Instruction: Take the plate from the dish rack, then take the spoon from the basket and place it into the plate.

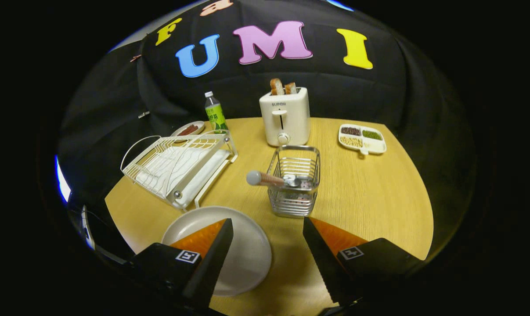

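The plate (243, 254) lies flat on the wooden table (370, 197), out of the dish rack (177, 169) and just in front of it, partly under one finger of the gripper (268, 228). The fingers stand wide apart and hold nothing, pointing toward the wire basket (294, 181) just beyond them. The spoon (271, 179) rests across the basket's rim, its bowl inside and its handle poking out over the side toward the rack, ending in a rounded knob. So the plate part looks done, and the step in hand is likely fetching the spoon. To do it well, the fingers should go for the free stretch of handle outside the basket, not the bowl, since the wire walls would block them there. They should straddle the handle crosswise, close near the rim where it is steadier, and lift up before swinging away, so the bowl clears the wire without tipping the light basket. The plate is near, so the carry is short; lower the spoon close to the plate before letting go. The toaster (284, 116) and the bottle (215, 115) stand well behind and are no hindrance.
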### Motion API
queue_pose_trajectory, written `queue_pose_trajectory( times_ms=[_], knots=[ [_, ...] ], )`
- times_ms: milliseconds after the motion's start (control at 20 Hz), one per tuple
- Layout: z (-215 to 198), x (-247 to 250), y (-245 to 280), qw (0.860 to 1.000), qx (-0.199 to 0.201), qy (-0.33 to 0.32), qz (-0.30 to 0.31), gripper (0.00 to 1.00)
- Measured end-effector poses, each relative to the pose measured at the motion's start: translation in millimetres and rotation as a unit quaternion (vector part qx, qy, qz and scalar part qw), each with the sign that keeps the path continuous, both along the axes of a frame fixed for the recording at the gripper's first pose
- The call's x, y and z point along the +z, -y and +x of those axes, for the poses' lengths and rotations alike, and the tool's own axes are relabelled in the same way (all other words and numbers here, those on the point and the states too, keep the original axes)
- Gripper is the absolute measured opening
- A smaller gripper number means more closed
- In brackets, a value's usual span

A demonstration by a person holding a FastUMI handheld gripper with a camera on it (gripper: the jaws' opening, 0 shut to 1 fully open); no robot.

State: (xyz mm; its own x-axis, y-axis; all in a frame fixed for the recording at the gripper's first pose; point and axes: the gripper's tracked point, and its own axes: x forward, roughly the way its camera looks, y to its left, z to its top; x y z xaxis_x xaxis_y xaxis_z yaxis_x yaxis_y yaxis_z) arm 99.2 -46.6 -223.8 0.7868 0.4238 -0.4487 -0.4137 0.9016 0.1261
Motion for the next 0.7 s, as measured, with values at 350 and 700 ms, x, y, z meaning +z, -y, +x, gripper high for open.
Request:
queue_pose_trajectory(
  times_ms=[350, 700],
  knots=[
    [29, 16, -19, 0.997, 0.031, 0.067, -0.021, 0.99],
    [58, 8, -26, 0.996, 0.037, 0.082, -0.029, 0.78]
  ],
)
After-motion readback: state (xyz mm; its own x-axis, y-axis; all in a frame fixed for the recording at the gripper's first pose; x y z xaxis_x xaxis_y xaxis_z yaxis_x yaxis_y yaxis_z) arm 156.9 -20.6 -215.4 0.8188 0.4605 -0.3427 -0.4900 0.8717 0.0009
